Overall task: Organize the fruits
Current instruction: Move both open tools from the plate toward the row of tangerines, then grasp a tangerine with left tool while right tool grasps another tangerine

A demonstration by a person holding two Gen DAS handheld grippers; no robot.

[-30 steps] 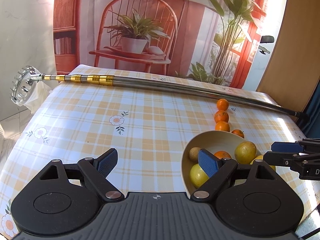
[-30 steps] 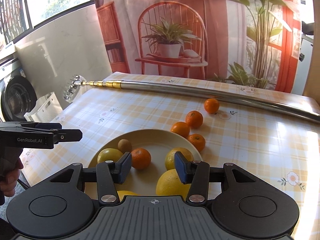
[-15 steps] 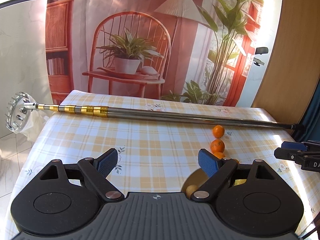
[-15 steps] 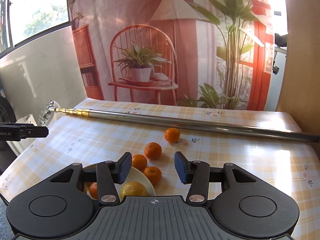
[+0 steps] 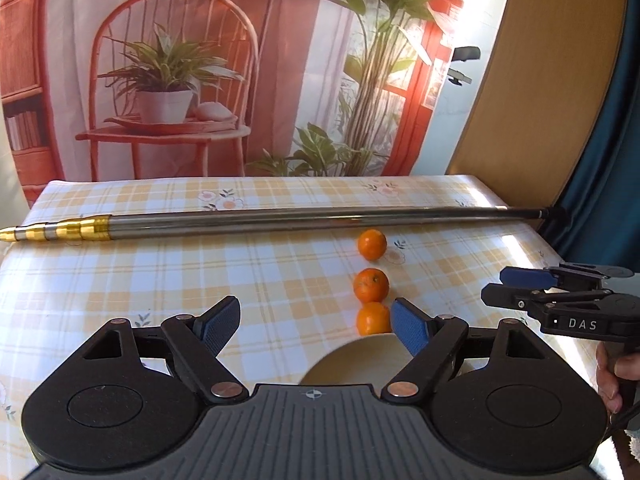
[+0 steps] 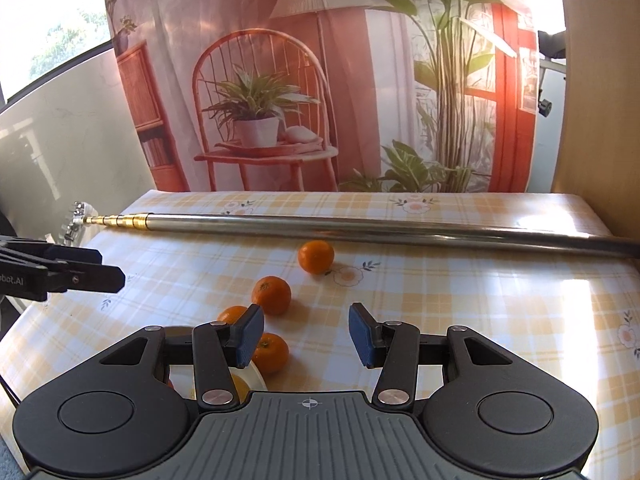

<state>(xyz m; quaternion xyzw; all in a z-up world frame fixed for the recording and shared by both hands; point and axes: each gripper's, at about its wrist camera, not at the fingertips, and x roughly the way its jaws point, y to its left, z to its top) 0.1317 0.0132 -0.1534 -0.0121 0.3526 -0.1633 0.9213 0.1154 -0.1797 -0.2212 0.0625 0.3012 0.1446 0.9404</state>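
Three mandarins lie in a line on the checked tablecloth: the far mandarin [image 5: 372, 244] [image 6: 316, 256], the middle mandarin [image 5: 371, 285] [image 6: 272, 294] and the near mandarin [image 5: 373, 319] [image 6: 232, 314]. A fourth mandarin [image 6: 270, 352] rests beside the cream bowl [image 5: 352, 360] [image 6: 258, 374]. Only a sliver of a yellow fruit [image 6: 240, 386] shows in the bowl; the rest is hidden behind the gripper bodies. My left gripper [image 5: 314, 326] [image 6: 108, 270] is open and empty above the bowl's far rim. My right gripper [image 6: 306, 334] [image 5: 496, 286] is open and empty, just right of the fourth mandarin.
A long telescopic metal pole [image 5: 280, 220] [image 6: 360, 232] lies across the table behind the mandarins. A printed backdrop stands at the far table edge and a wooden panel [image 5: 540, 100] at the right. A hand [image 5: 612, 376] holds the right gripper.
Both grippers have risen and tilted up away from the bowl. The bowl and its fruit have slid to the bottom of both views, mostly out of sight. Both stay open.
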